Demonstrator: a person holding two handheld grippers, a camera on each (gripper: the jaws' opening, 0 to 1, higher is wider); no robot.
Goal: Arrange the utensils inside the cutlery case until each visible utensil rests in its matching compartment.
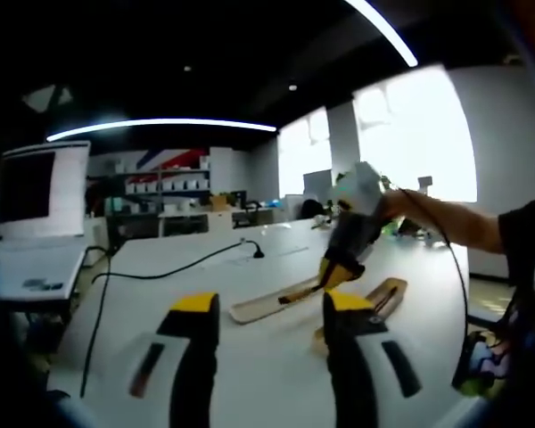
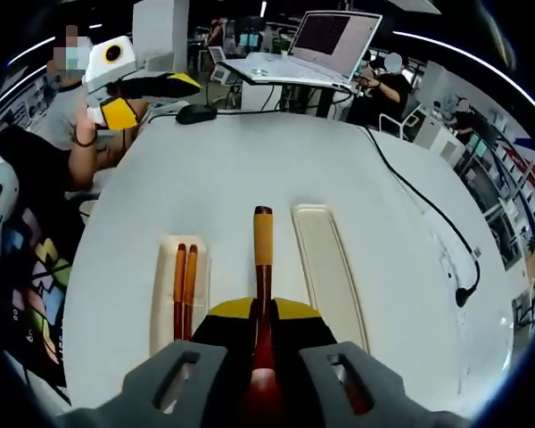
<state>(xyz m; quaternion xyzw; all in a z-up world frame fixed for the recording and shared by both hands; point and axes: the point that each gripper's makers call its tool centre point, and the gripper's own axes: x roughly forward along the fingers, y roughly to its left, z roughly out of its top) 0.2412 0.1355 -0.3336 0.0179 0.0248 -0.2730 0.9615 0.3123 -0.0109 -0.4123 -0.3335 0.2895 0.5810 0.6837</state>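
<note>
In the right gripper view the right claw (image 2: 263, 374) rises from the bottom centre with its jaws closed on a utensil with a wooden handle (image 2: 263, 259), whose shaft runs up the middle of the frame and whose dark red end sits between the jaws; whether it is a spoon or something else cannot be told. The utensil lies between two parts of the cutlery case on the white tabletop (image 2: 250, 169): to its left a cream case tray (image 2: 164, 294) that holds a pair of chopsticks (image 2: 185, 290) lying side by side lengthwise, and to its right a long cream case half (image 2: 325, 267) with nothing in it. In the upper left of that view the left claw (image 2: 147, 89), yellow and black, hangs over the tabletop edge, beside a person's hand (image 2: 89, 134). A black cable (image 2: 428, 209) trails down the right side, a dark mouse (image 2: 196, 113) sits near the far edge, and an open laptop (image 2: 334, 40) stands on a stand beyond. In the left gripper view the left claw (image 1: 272, 357) comes up from the bottom centre with its jaws well apart and nothing between them. Ahead, right of centre, the right claw (image 1: 339, 272) points down at the case parts (image 1: 276, 303) on the tabletop (image 1: 187, 267).
</note>
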